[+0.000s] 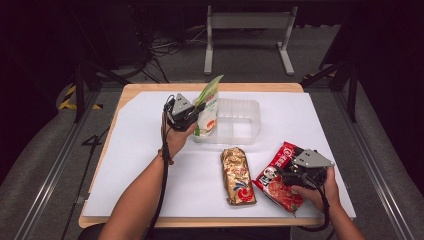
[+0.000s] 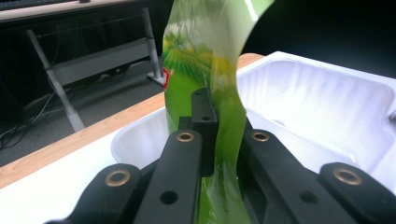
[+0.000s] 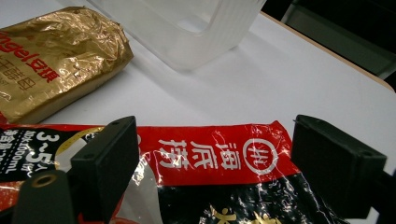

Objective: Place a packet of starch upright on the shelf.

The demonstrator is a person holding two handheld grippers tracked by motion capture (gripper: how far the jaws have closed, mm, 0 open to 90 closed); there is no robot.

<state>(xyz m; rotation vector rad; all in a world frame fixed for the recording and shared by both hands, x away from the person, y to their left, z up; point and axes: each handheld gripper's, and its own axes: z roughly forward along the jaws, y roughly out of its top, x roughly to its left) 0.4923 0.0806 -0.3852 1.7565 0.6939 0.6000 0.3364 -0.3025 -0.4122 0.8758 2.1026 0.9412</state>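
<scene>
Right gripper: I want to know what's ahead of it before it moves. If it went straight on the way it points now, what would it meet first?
Probably the red packet lying between the right gripper's open jaws; beyond it, the clear plastic bin.

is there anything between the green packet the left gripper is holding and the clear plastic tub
Nothing visible. The left gripper is shut on the green packet, which hangs upright at the near left end of the clear tub. The tub's inside looks bare, and the gold packet and red packet lie on the table nearer the person.
</scene>
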